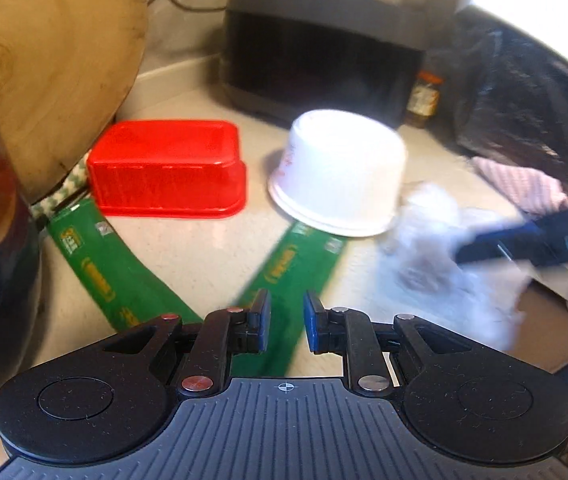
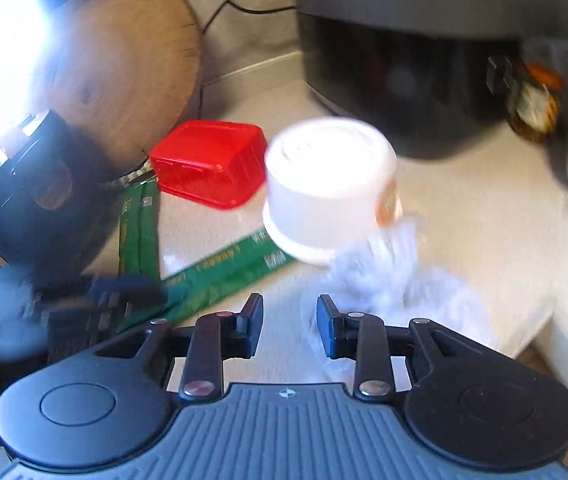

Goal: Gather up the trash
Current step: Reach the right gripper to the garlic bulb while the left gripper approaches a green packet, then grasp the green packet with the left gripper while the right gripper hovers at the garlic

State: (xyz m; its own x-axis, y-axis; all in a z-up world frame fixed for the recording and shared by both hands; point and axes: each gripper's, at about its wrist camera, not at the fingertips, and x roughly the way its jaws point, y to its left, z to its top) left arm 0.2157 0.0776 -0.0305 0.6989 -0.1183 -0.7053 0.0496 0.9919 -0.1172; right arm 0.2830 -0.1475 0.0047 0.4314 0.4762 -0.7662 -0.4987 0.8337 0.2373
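Both the left gripper [image 1: 286,322] and right gripper [image 2: 290,326] are seen narrowly parted, grasping nothing. The crumpled white tissue [image 2: 384,280] lies near the counter's [image 2: 484,216] right edge, touching the upturned white plastic tub [image 2: 330,184], which could be knocked by a careless grab.

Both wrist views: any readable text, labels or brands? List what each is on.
Nothing reads clearly.
Green packets: yellow print and a white code patch, too blurred to read.
White tub: faint red marks on its side, unreadable.
Jar: label with an orange lid, too small and blurred.
Red container: no text visible.
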